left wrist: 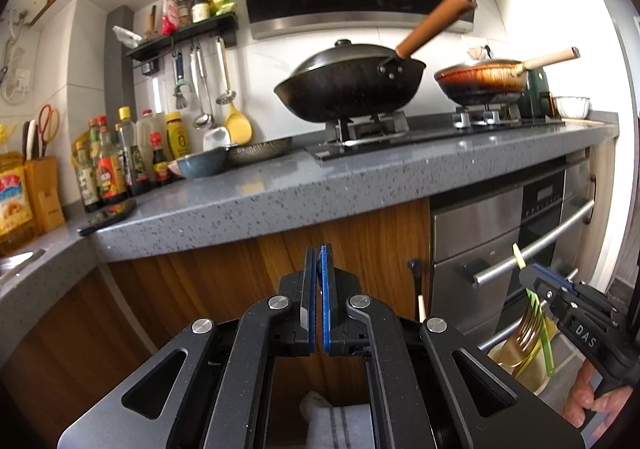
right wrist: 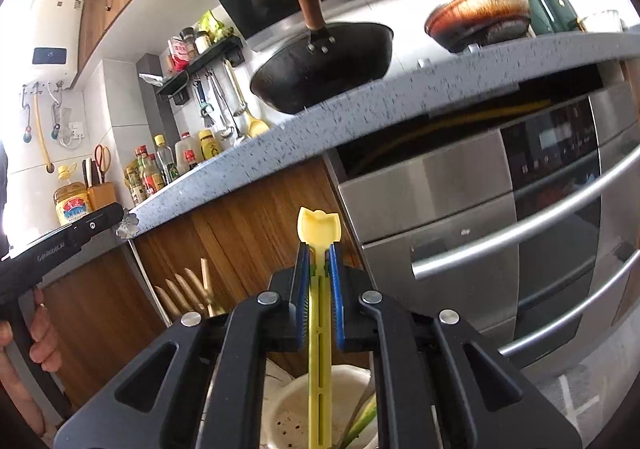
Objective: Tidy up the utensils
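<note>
The yellow plastic utensil is pinched between the right gripper fingers, below the counter edge and above a white cup. The left gripper fingers are pressed together, empty, below the same counter. The step looks like carrying; next, a chosen slot and a steady lowering.

My left gripper is pinched closed w/ nothing between the blue pads, pointing roughly level. My right gripper is clamped on a thin yellow utensil handle, also approx level. Fingers of my right hand wrap the grip; left hand likewise.
</note>
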